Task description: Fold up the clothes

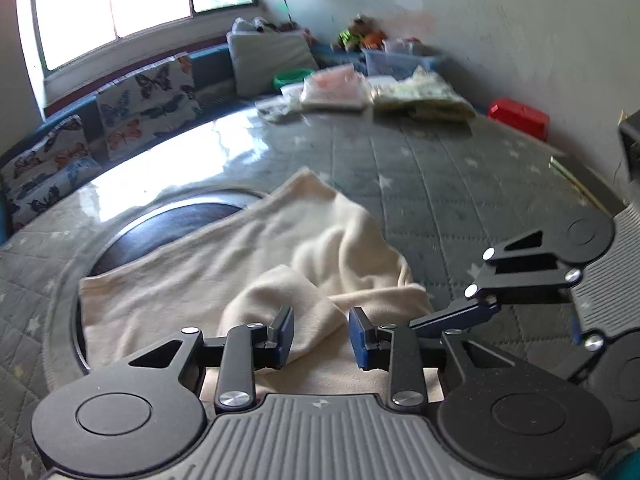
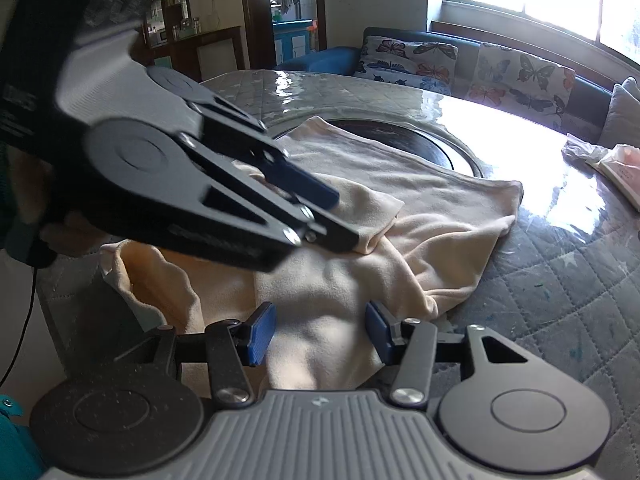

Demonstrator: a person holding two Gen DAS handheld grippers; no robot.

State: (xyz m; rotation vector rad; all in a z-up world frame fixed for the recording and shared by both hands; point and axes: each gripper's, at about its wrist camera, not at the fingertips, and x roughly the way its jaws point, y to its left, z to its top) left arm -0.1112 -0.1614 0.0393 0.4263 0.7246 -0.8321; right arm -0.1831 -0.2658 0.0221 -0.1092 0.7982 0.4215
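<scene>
Garment [image 1: 224,272] covers dark disc [image 1: 168,232] (half hidden).

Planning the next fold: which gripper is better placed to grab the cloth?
Probably the left gripper: its open jaws straddle a raised fold of the cream garment. The right gripper is open over flatter fabric, with less to pinch.
</scene>
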